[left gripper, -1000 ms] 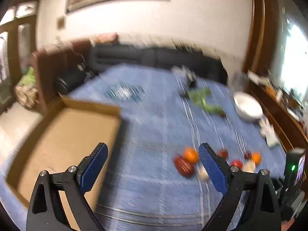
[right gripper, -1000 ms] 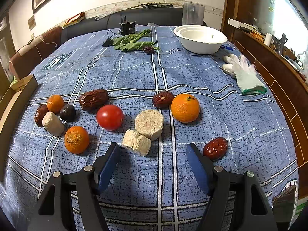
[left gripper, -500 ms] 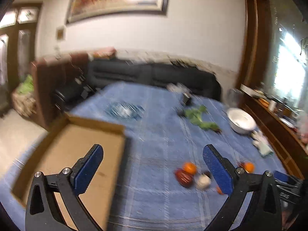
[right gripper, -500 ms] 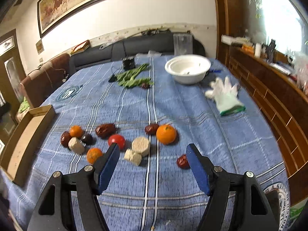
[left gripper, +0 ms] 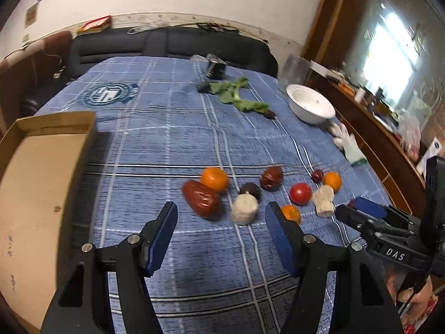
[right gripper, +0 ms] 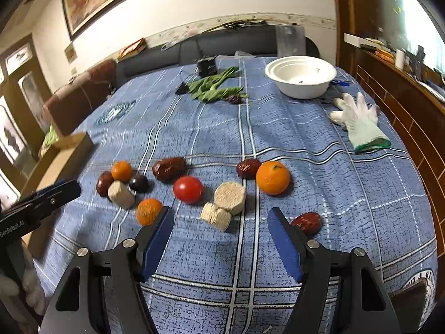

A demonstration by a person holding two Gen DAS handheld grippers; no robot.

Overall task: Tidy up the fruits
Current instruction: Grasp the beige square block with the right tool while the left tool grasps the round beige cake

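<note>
**Both tongs poised over scattered fruit, nothing picked up yet**

A worktop (right gripper: 306,139) draped in a blue plaid cloth fills the room's centre. At its 9 o'clock edge sits a shallow cardboard tray (left gripper: 36,172), holding no fruit that I can see. At 1 o'clock, far from the fruit, rests a white bowl (right gripper: 301,76), with a white work glove (right gripper: 358,122) just beside it and a bunch of green leaves (right gripper: 214,89) at 12 o'clock.

The fruit lies loose in a band across the near middle of the cloth: a large orange (right gripper: 272,177), a red tomato (right gripper: 188,189), a long brown date (right gripper: 169,168), two smaller oranges, more dates and some pale cork-like cylinders (right gripper: 230,197) mixed among them.

The left tongs (left gripper: 219,236) hover with fingers apart and hold nothing, aimed at the leftmost date (left gripper: 202,199). The right tongs (right gripper: 219,239) also stand apart and bare, the pale cylinders just ahead.

I judge sorting has not begun. The next move likely calls for lowering one set of tongs around a single fruit, without nudging its close neighbours.
</note>
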